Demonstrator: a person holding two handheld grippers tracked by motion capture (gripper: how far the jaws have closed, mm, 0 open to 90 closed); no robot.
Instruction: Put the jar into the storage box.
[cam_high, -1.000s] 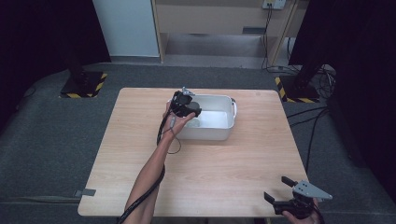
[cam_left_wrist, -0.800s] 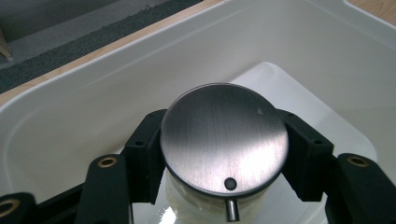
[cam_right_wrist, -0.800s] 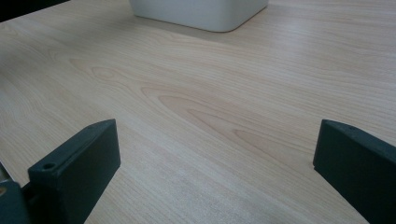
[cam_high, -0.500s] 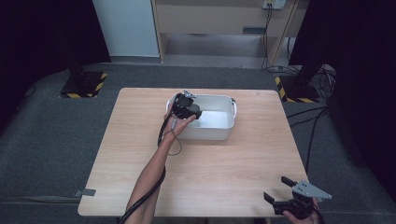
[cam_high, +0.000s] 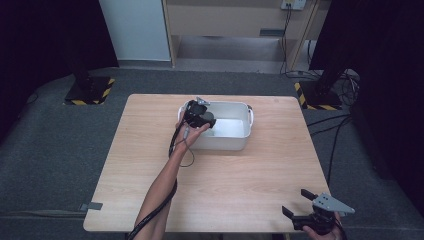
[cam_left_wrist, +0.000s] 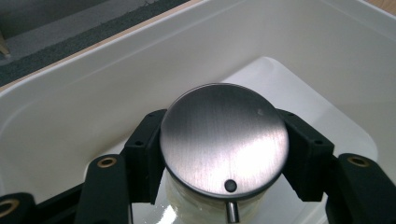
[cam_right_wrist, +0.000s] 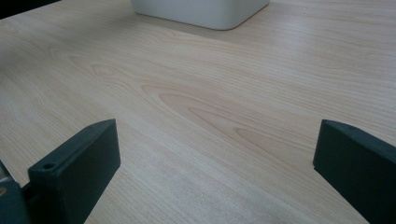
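A glass jar with a round brushed-metal lid is clamped between the black jaws of my left gripper. It hangs inside the white plastic tub, above the tub's floor. In the high view the left gripper sits over the left end of the tub, with the person's forearm reaching across the table to it. My right gripper rests at the table's near right corner. Its jaws stand wide apart over bare wood with nothing between them.
The wooden table carries the tub at its far middle; one tub corner lies ahead of the right gripper. Black stands with striped bases and cables sit on the grey floor beyond the table.
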